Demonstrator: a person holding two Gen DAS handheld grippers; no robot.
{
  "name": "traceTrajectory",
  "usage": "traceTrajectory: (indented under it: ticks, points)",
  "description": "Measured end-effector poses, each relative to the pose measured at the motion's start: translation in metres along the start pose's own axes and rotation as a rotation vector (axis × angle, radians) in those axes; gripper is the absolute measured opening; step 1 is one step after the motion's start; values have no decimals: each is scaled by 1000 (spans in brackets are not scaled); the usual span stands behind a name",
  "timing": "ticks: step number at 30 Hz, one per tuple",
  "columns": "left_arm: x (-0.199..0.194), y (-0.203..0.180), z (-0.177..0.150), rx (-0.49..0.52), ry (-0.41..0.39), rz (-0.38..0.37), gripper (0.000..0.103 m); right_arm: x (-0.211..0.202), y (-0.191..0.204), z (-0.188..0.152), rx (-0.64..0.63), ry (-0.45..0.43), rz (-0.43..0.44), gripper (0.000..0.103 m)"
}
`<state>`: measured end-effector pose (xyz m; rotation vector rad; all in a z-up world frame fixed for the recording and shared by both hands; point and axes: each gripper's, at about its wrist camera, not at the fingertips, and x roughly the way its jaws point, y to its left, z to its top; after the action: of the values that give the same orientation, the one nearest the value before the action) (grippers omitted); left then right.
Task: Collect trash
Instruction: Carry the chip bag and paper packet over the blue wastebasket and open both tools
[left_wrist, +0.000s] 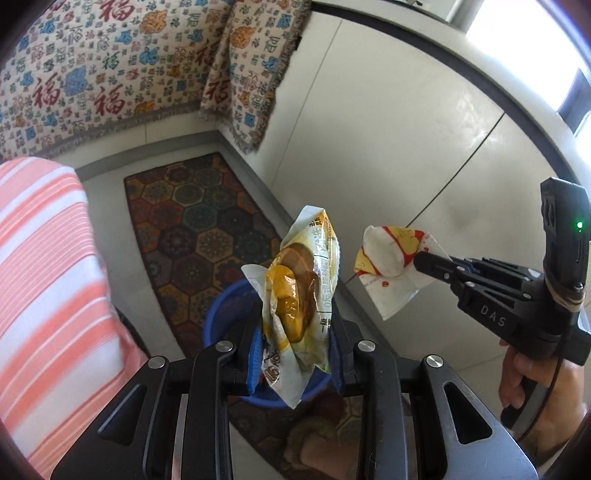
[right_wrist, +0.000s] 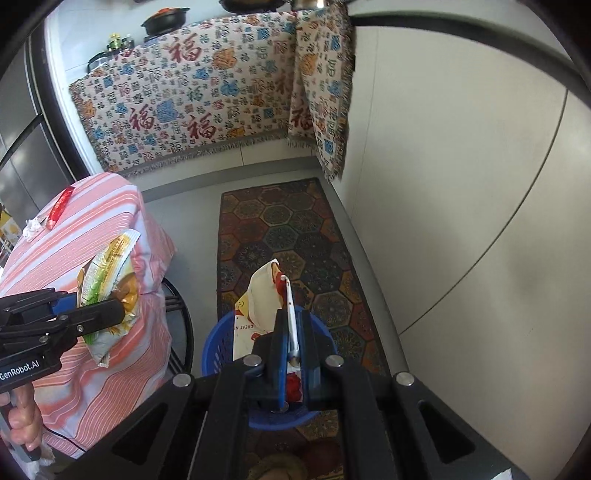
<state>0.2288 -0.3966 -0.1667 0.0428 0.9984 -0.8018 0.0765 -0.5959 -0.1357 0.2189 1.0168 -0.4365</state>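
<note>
My left gripper is shut on a crumpled yellow snack wrapper and holds it above a blue plastic basket on the floor. My right gripper is shut on a white, red and yellow paper wrapper, also held over the blue basket. The right gripper with its paper wrapper shows at the right of the left wrist view. The left gripper with the yellow wrapper shows at the left of the right wrist view.
A table under a pink striped cloth stands at the left, with a red packet and a white crumpled scrap on it. A patterned rug lies under the basket. A white wall runs along the right.
</note>
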Motion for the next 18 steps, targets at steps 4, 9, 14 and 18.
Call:
traceTrajectory:
  ticks: [4, 9, 14, 18]
  points:
    - [18, -1, 0, 4, 25, 2, 29, 17, -12, -3, 20, 23, 8, 6]
    - [36, -2, 2, 7, 45, 10, 29, 37, -20, -6, 42, 41, 19, 6]
    - [51, -2, 6, 5, 36, 16, 40, 51, -22, -9, 64, 49, 35, 9]
    - [55, -2, 10, -30, 11, 0, 63, 62, -30, -11, 109, 40, 77, 48]
